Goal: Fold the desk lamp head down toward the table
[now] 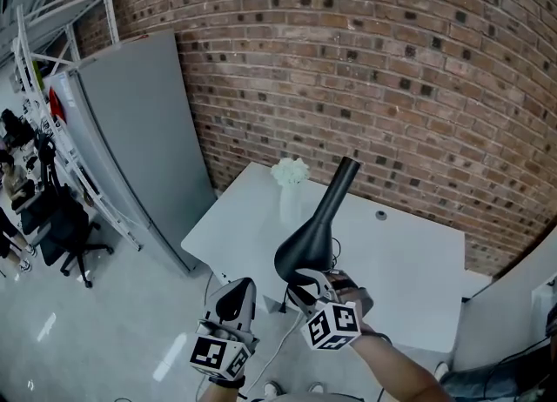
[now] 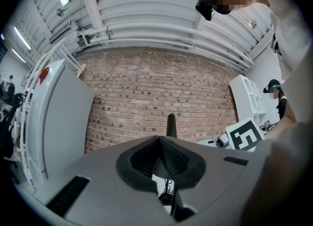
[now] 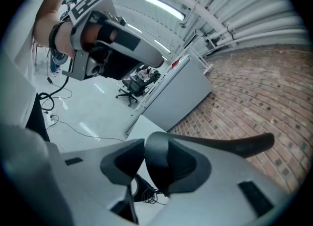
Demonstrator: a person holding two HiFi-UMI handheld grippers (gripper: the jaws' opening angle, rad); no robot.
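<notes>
Right gripper (image 1: 313,284) clamps the lamp head (image 1: 310,237) (black cone), which rises beyond it.

The head view looks steeply down onto the white surface (image 1: 409,261), with the left tool (image 1: 237,294) and right tool (image 1: 306,280) near its lower edge. Each tool view sits close behind its own jaws, and all three share the brick wall (image 1: 392,70) and lamp head (image 1: 315,231).
</notes>
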